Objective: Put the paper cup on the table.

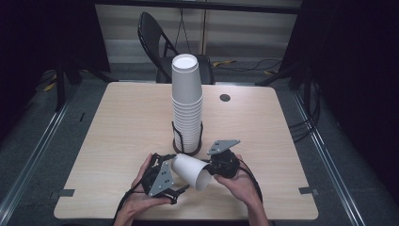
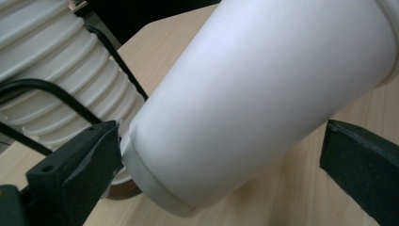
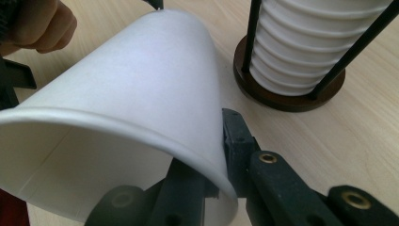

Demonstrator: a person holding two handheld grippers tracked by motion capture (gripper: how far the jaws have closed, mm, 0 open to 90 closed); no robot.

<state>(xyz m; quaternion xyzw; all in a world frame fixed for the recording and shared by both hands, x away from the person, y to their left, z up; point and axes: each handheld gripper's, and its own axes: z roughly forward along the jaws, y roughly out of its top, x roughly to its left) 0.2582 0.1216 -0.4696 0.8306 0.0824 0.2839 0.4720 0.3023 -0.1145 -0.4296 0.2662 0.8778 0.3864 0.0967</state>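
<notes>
A single white paper cup (image 1: pixel 192 170) lies on its side in the air above the table's near edge, mouth toward the right. My right gripper (image 1: pixel 210 170) is shut on the cup's rim (image 3: pixel 214 155), one jaw inside the mouth and one outside. Around the cup's narrow bottom end (image 2: pixel 263 94) my left gripper (image 1: pixel 178 173) stands open: one jaw touches the bottom rim, the other stands apart from the wall. A tall stack of white cups (image 1: pixel 187 103) stands behind in a black wire holder (image 3: pixel 282 101) with a round brown base.
The light wooden table (image 1: pixel 127 122) has a dark round grommet (image 1: pixel 225 97) at the back right. A black folding chair (image 1: pixel 155 37) stands beyond the far edge. The cup stack (image 2: pixel 56 70) rises just behind both grippers.
</notes>
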